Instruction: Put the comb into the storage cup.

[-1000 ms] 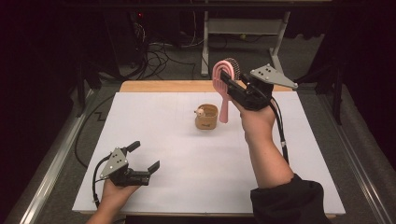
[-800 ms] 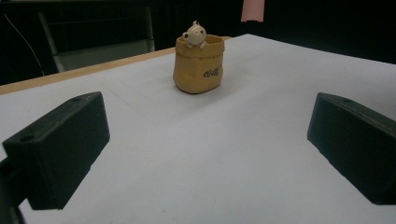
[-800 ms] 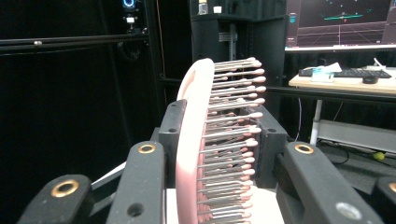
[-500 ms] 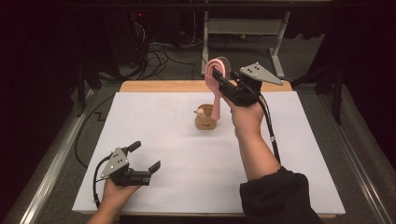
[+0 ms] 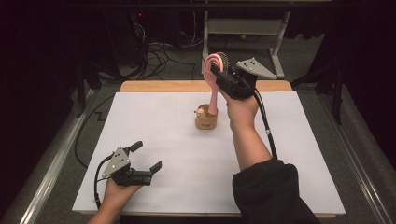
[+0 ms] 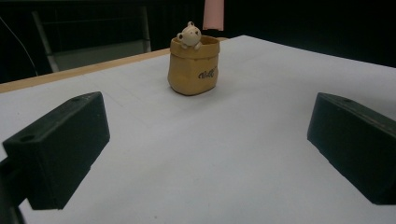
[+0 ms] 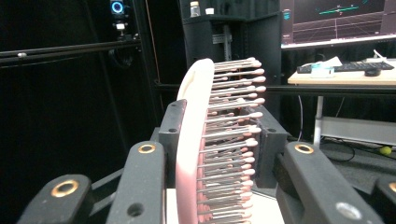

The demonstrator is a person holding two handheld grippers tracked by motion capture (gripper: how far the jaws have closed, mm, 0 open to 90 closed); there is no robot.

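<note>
Two grippers: right gripper (image 5: pixel 219 77) jaws pinching pink hairbrush (image 5: pixel 214 84) over bear cup (image 5: pixel 206 119), left gripper (image 5: pixel 148 156) jaws spread.

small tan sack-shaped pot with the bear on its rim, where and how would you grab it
Probably across the small tan sack-shaped pot's soft-looking side walls below the rim, coming from above or level from the near side: it stands upright and free on the white table. Avoid the bear figure on the rim.
</note>
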